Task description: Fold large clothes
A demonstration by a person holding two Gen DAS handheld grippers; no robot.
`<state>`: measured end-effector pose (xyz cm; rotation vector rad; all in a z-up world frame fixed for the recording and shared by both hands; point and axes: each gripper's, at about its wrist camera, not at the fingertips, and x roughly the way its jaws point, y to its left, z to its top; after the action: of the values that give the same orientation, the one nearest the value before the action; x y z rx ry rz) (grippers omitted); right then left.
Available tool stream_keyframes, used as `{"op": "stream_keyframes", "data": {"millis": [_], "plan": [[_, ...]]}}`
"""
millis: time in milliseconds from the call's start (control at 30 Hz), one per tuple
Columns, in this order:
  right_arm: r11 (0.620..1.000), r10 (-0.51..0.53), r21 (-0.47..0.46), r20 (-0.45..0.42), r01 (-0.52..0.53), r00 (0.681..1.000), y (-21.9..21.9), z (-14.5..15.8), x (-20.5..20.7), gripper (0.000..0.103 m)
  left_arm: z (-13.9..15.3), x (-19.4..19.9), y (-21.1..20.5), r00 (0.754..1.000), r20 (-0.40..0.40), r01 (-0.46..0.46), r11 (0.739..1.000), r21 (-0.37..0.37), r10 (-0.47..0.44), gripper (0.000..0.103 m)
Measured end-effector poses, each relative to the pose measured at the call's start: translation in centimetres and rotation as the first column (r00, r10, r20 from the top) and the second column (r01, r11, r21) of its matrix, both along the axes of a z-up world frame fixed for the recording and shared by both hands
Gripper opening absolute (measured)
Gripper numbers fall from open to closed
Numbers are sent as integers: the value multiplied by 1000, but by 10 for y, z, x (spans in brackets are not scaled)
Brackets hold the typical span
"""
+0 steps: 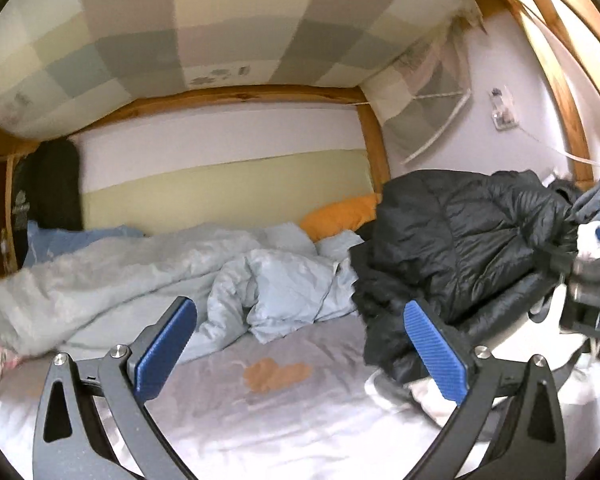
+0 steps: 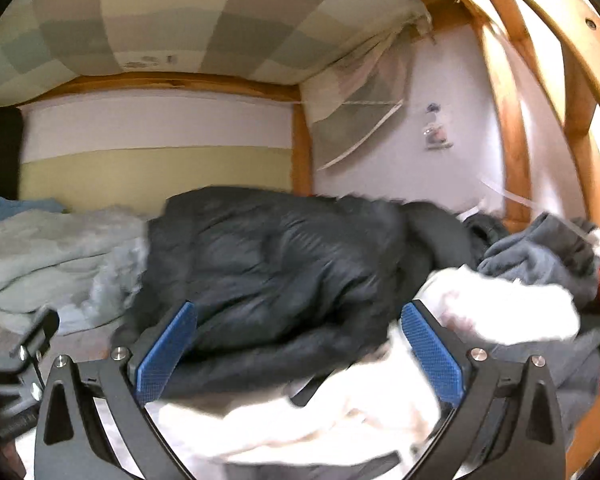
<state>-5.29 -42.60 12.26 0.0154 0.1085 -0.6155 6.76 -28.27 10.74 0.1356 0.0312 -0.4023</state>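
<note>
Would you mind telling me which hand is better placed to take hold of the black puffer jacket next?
Right. The right tongs stand open with the black puffer jacket bulging between the pads. The left tongs are open over bare sheet, the jacket off to their right.

Almost nothing here can be read. In the left wrist view, at the right edge of the frame a little below the middle, pale capital letters stand on the dark grey body of the other handheld gripper [image 1: 596,312]; only the first few strokes show, something like "DA", and the rest is cut off by the frame edge and blurred. Faint pale marks sit on the black hanging garment [image 1: 40,192] at the left edge of the same view, too blurred to tell whether they are letters or a picture. The right wrist view shows no legible text, label, brand or number on anything.
</note>
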Motion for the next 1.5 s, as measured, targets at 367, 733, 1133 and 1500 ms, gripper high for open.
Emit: {"op": "stream_keyframes", "data": {"millis": [367, 733, 1133, 1500], "plan": [[979, 128, 169, -91, -111, 988, 48, -92, 5, 103, -84, 13, 71, 980, -163, -127, 991, -48, 117, 103], [990, -62, 126, -24, 65, 998, 74, -138, -2, 103, -109, 18, 78, 978, -200, -85, 992, -93, 65, 103], [996, -75, 30, -109, 79, 991, 93, -137, 14, 103, -110, 15, 68, 980, -192, -72, 995, -69, 58, 103], [997, -62, 30, -136, 67, 989, 92, -136, 21, 103, -109, 13, 73, 978, -197, -83, 993, -86, 65, 103]]}}
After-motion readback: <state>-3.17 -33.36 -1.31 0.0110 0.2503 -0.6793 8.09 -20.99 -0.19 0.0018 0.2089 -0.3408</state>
